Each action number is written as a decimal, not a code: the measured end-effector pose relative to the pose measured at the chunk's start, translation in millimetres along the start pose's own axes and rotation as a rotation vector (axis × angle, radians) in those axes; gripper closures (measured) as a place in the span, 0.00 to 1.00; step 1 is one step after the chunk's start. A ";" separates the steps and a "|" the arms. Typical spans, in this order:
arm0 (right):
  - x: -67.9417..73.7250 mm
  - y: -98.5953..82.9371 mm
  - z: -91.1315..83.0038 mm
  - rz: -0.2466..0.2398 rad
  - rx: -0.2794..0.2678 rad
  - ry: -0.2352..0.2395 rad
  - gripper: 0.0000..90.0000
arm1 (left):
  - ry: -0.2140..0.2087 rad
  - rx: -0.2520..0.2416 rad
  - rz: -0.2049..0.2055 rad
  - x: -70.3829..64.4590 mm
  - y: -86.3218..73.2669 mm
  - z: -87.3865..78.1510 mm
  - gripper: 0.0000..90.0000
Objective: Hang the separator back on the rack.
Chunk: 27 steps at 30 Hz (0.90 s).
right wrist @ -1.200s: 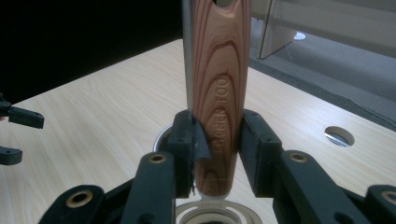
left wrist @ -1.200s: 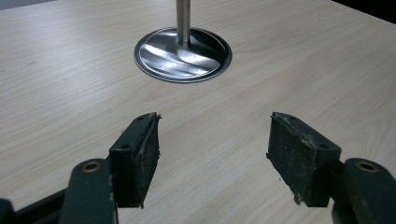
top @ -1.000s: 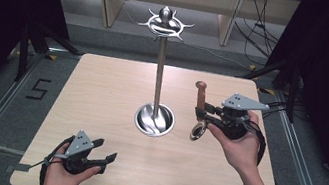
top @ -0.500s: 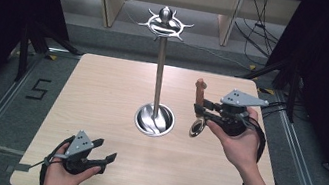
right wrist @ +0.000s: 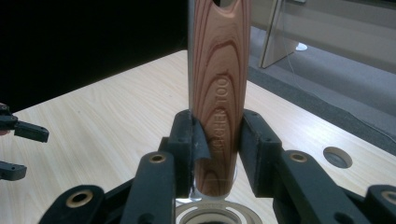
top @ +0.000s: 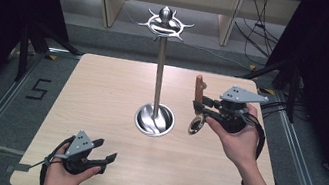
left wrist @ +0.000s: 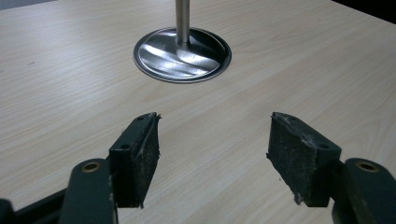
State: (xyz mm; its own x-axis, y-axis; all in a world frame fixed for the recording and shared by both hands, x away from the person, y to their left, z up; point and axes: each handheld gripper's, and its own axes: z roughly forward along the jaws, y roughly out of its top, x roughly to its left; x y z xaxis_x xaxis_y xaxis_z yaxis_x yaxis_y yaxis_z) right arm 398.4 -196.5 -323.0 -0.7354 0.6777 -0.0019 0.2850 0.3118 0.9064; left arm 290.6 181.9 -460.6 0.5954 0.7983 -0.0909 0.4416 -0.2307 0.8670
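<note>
While the left gripper (top: 102, 156) is held low at the lower left of the high view, its jaws are spread wide over bare table (top: 101, 92). Right of centre, a wooden-handled utensil (top: 199, 91) is clamped upright by the right gripper (top: 199, 105), lifted beside the metal stand (top: 159, 66), whose round base (top: 154, 119) is seen at mid-frame.

The right gripper (right wrist: 216, 140) clamps a wooden utensil handle (right wrist: 219, 93) upright between its jaws, above the light wooden table (right wrist: 107, 126).
</note>
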 end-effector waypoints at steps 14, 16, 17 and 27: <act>-0.2 11.4 2.7 -0.020 -0.010 0.004 0.76 | 0.006 0.003 0.004 0.2 0.7 -1.4 0.37; -0.2 12.3 3.3 -0.022 -0.023 -0.009 0.76 | 0.004 0.002 -0.002 -0.4 0.8 -1.1 0.37; -0.8 14.0 2.7 -0.027 -0.016 -0.003 0.76 | 0.005 0.001 -0.007 -0.9 0.8 -1.2 0.37; 0.1 18.3 2.5 -0.026 -0.015 -0.002 0.76 | 0.002 -0.004 -0.010 -0.6 0.7 -1.1 0.37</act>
State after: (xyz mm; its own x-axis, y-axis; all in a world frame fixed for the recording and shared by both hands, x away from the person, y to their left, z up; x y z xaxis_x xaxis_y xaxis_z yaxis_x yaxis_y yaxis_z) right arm 405.0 -189.1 -307.4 -0.7408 0.6712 -0.0263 0.2567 0.3191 0.9123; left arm 289.8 181.9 -459.3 0.5894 0.8017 -0.0989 0.4452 -0.2202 0.8679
